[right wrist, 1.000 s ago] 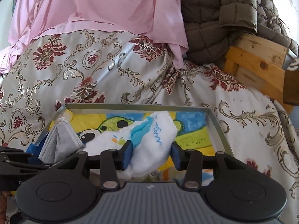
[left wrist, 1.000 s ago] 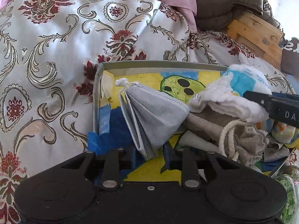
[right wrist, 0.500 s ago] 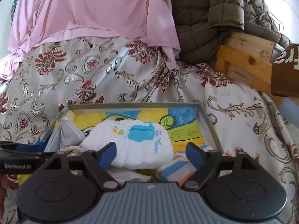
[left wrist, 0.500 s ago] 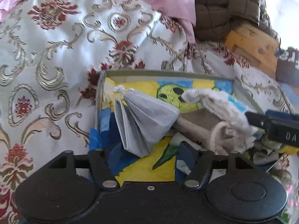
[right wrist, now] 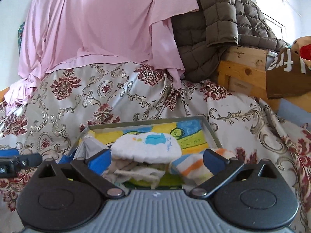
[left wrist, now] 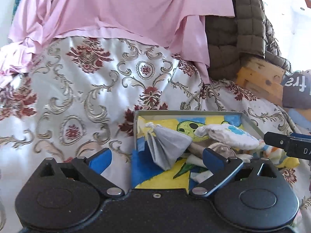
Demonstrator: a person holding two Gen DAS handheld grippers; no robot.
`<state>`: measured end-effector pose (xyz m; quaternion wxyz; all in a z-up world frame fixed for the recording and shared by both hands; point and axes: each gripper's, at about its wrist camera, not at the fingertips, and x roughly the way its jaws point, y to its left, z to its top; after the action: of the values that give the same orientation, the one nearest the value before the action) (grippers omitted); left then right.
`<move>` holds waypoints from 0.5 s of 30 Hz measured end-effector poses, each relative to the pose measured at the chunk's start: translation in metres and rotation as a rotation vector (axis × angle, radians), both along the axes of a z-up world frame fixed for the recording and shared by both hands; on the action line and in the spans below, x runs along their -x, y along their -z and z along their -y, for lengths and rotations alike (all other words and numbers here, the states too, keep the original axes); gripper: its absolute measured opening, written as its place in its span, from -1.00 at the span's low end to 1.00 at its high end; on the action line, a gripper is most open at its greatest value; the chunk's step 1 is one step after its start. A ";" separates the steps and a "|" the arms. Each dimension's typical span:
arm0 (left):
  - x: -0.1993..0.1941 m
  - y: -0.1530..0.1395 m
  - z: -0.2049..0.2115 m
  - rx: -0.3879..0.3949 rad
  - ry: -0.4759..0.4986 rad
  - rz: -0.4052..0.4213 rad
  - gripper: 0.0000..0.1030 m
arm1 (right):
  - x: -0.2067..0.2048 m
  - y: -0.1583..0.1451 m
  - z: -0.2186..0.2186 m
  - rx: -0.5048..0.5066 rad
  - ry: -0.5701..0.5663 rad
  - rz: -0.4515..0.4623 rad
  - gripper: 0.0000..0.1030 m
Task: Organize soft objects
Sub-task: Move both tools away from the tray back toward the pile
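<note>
Brocade bedspread (left wrist: 81, 89) carrying a tray (left wrist: 250, 121). Grey mask (left wrist: 169, 145) lies at the tray's left edge, white sock (right wrist: 147, 145) mid-tray. Left gripper (left wrist: 155, 159) and right gripper (right wrist: 155, 160), jaws just opened, stand spread and empty. Risk: loosely heaped pieces could spill over the shallow rim.

One tray (left wrist: 250, 120), one mask (left wrist: 171, 145), perhaps three socks (right wrist: 147, 145).

Left wrist view: close above the tray (left wrist: 186, 113) near-left corner, facing forward and slightly down (fisheye).
Right wrist view: close above the tray (right wrist: 210, 131) near-right edge, same heading.
Shared: tray, patterned bedspread (left wrist: 87, 97) beyond it.
</note>
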<state>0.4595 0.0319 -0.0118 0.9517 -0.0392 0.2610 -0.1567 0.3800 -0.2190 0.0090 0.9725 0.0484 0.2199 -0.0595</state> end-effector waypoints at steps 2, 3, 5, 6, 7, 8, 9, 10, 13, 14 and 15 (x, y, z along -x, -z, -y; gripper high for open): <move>0.014 -0.006 -0.006 -0.009 -0.012 0.012 0.98 | 0.014 -0.001 -0.001 -0.012 -0.001 0.008 0.99; 0.020 -0.009 -0.008 -0.013 -0.019 0.020 0.98 | 0.021 -0.001 -0.001 -0.018 -0.002 0.011 0.99; 0.035 -0.015 -0.011 -0.019 -0.033 0.032 0.98 | 0.038 -0.004 -0.004 -0.021 0.000 0.020 0.99; 0.042 -0.018 -0.012 -0.019 -0.037 0.032 0.98 | 0.047 -0.007 -0.004 -0.019 -0.001 0.026 0.99; 0.049 -0.021 -0.012 -0.018 -0.039 0.032 0.98 | 0.057 -0.010 -0.005 -0.015 0.000 0.033 0.99; 0.059 -0.025 -0.013 -0.018 -0.037 0.033 0.98 | 0.068 -0.013 -0.006 -0.012 0.000 0.041 0.99; 0.067 -0.028 -0.013 -0.019 -0.032 0.034 0.98 | 0.077 -0.016 -0.006 -0.010 0.000 0.047 0.99; 0.077 -0.031 -0.013 -0.023 -0.022 0.039 0.98 | 0.090 -0.019 -0.007 -0.007 -0.001 0.056 0.99; 0.108 -0.040 -0.011 -0.041 -0.003 0.061 0.98 | 0.125 -0.027 -0.011 0.010 -0.005 0.076 0.99; 0.119 -0.043 -0.011 -0.042 -0.002 0.064 0.98 | 0.135 -0.028 -0.013 0.016 -0.006 0.081 0.99; 0.129 -0.044 -0.012 -0.037 -0.004 0.064 0.98 | 0.146 -0.030 -0.015 0.021 -0.009 0.086 0.99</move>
<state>0.3306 0.0438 0.0324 0.9605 -0.0168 0.2331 -0.1508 0.2342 -0.2042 0.0387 0.9818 0.0396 0.1774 -0.0555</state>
